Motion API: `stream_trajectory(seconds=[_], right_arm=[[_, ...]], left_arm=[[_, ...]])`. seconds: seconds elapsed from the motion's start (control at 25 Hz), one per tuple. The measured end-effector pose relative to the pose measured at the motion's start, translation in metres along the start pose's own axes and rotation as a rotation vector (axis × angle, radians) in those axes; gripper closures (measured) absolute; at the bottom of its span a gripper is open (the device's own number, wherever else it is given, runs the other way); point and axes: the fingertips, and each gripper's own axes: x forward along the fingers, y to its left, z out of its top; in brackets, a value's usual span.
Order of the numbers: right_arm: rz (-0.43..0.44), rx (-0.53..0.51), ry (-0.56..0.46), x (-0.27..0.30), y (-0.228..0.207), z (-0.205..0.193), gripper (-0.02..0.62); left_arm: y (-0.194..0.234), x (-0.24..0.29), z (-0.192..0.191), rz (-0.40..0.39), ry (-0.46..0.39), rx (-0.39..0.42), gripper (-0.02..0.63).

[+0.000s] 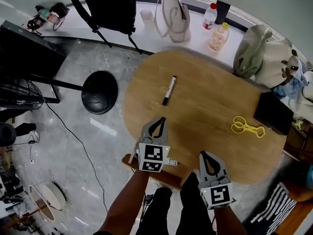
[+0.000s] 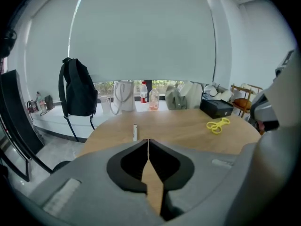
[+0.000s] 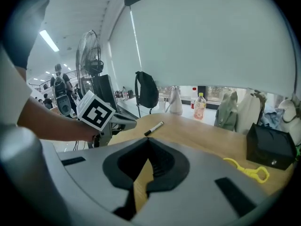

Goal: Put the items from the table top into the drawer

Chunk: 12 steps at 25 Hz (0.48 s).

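Observation:
A black-and-white marker pen (image 1: pixel 169 90) (image 2: pixel 135 131) (image 3: pixel 154 128) lies on the oval wooden table (image 1: pixel 205 97), left of its middle. A yellow plastic scissor-like tool (image 1: pixel 248 127) (image 2: pixel 217 125) (image 3: pixel 247 169) lies near the right edge. My left gripper (image 1: pixel 160 119) (image 2: pixel 148 140) hovers over the table's near edge, shut with nothing between its jaws, the marker well ahead of it. My right gripper (image 1: pixel 204 153) (image 3: pixel 148 140) is lower right at the near edge, also shut and empty. A wooden drawer front (image 1: pixel 164 176) juts out below the near edge between the two grippers.
A black box (image 1: pixel 273 112) (image 2: pixel 216 107) (image 3: pixel 273 147) sits at the table's right end. Beyond the table, a ledge carries a black backpack (image 1: pixel 105 6), a white bag (image 1: pixel 173 16), bottles (image 1: pixel 210 16) and green bags (image 1: pixel 252 50). A fan's round base (image 1: pixel 100 92) stands on the floor left.

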Motion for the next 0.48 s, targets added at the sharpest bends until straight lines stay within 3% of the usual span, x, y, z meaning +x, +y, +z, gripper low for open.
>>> stream_trajectory(seconds=[0.28,0.48], right_arm=[[0.016,-0.029,0.033,0.009,-0.037,-0.006,0.595],[0.046,-0.029,0.058,0.014,-0.045,-0.011,0.595]], left_arm=[[0.007,0.055,0.012,-0.012,0.044,-0.004,0.578],[0.017,0.09,0.011,-0.016,0.095,-0.029,0.39]])
